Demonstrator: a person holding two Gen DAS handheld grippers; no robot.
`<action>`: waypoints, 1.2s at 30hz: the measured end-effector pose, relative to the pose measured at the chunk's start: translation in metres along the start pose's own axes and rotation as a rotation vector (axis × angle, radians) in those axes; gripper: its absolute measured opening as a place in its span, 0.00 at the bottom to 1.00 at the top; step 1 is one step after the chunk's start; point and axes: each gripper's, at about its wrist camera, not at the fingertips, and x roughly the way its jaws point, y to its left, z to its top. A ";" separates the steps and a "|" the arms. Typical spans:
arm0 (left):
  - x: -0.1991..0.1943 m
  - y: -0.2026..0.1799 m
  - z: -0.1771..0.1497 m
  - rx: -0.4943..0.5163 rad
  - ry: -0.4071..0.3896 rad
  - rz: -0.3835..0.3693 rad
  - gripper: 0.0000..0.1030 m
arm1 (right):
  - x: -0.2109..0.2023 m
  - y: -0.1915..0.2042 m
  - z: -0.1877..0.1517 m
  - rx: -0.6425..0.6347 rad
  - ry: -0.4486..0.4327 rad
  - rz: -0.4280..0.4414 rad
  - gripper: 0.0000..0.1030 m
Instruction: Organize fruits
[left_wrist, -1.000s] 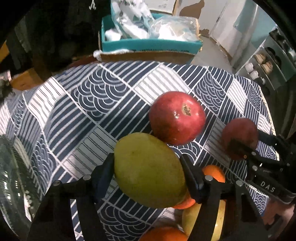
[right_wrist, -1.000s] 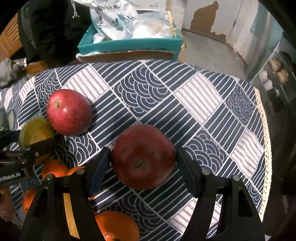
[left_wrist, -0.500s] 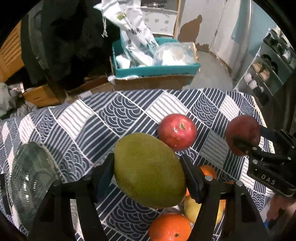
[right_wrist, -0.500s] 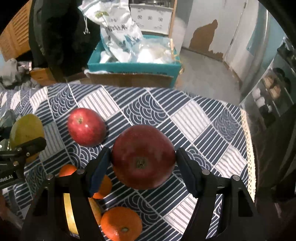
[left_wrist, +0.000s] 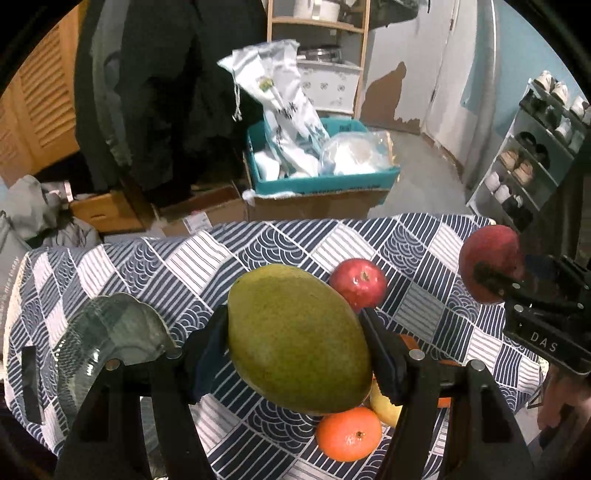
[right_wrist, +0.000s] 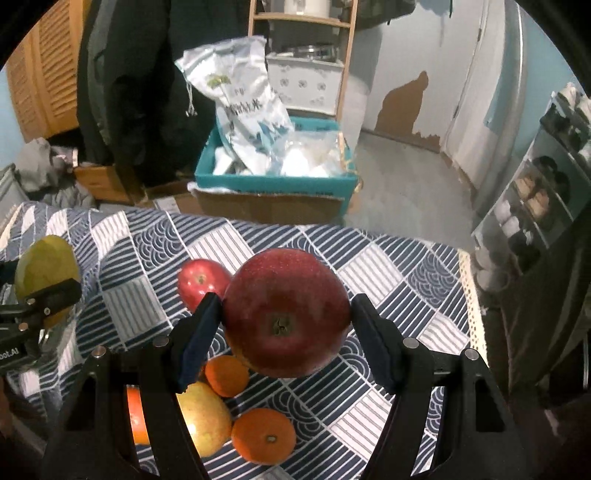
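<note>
1. On the table's blue-and-white patterned cloth lie a red apple, two oranges and, and a yellow-green fruit, clustered near the camera below the raised grippers.
2. Beyond the table's far edge stands a teal box stuffed with white bags, on top of brown cardboard; a shoe rack stands at the far right.
3. A glass bowl sits on the cloth at the left, partly hidden behind the left gripper's finger.
4. The left gripper is tilted downward above the table, its jaws clamped on the sides of a green mango.
5. The right gripper is angled down likewise, gripping a dark red apple clear of the cloth.
6. Only the left view shows the glass bowl; the right view shows the yellow-green fruit and the second orange more fully.
7. Each view catches the other gripper at its edge with its fruit.
</note>
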 end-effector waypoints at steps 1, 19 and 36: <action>-0.005 0.001 0.000 0.002 -0.011 0.002 0.69 | -0.003 0.001 0.000 -0.002 -0.006 -0.001 0.70; -0.061 0.023 -0.004 -0.005 -0.113 0.034 0.69 | -0.062 0.025 0.011 -0.037 -0.128 0.047 0.67; 0.002 0.055 -0.026 -0.112 0.044 0.017 0.69 | 0.083 0.006 -0.007 0.112 0.252 0.115 0.36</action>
